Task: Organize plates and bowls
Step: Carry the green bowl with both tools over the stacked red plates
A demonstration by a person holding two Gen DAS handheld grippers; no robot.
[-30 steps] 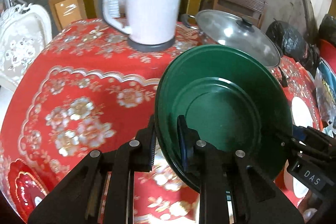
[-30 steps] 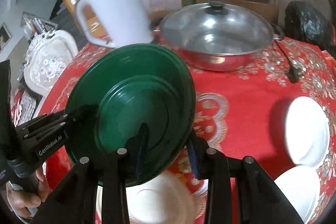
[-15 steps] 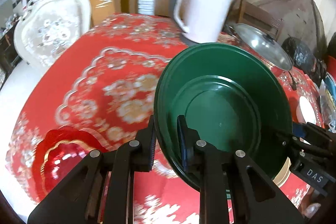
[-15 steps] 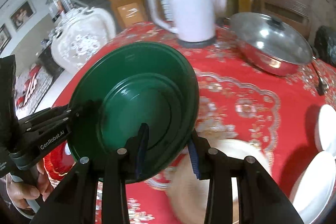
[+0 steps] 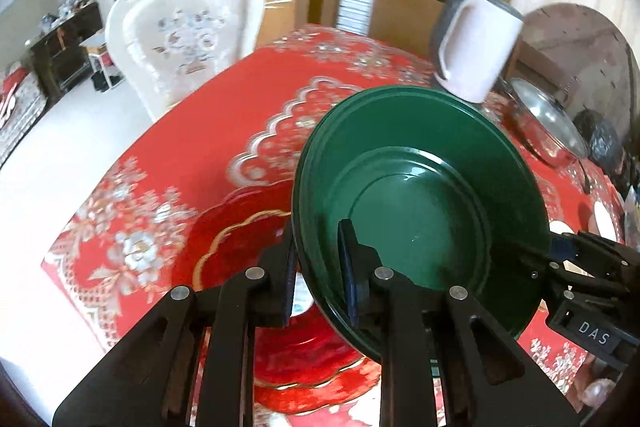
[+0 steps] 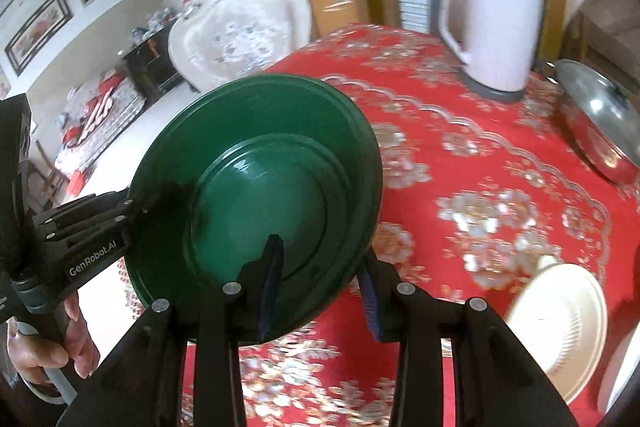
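Observation:
A dark green deep plate [image 5: 420,195] hangs tilted above the red tablecloth, held from both sides. My left gripper [image 5: 318,267] is shut on its near-left rim, one finger inside the dish and one behind it. My right gripper [image 6: 320,283] is shut on the opposite rim; in the left wrist view it shows at the plate's right edge [image 5: 560,263]. The left gripper [image 6: 100,223] shows at the left of the right wrist view, with a person's hand [image 6: 52,347] on its handle. A red plate with gold trim [image 5: 240,247] lies on the cloth directly under the green plate.
A white electric kettle [image 6: 496,27] stands at the back of the table, a lidded steel pan [image 6: 600,115] to its right. A cream ribbed plate [image 6: 560,323] lies at the near right. A white ornate chair [image 5: 188,39] stands beyond the table's left edge.
Both grippers have carried the green plate leftward across the table. The kettle and pan have slid to the right in both views, and the red plate now lies beneath the green one.

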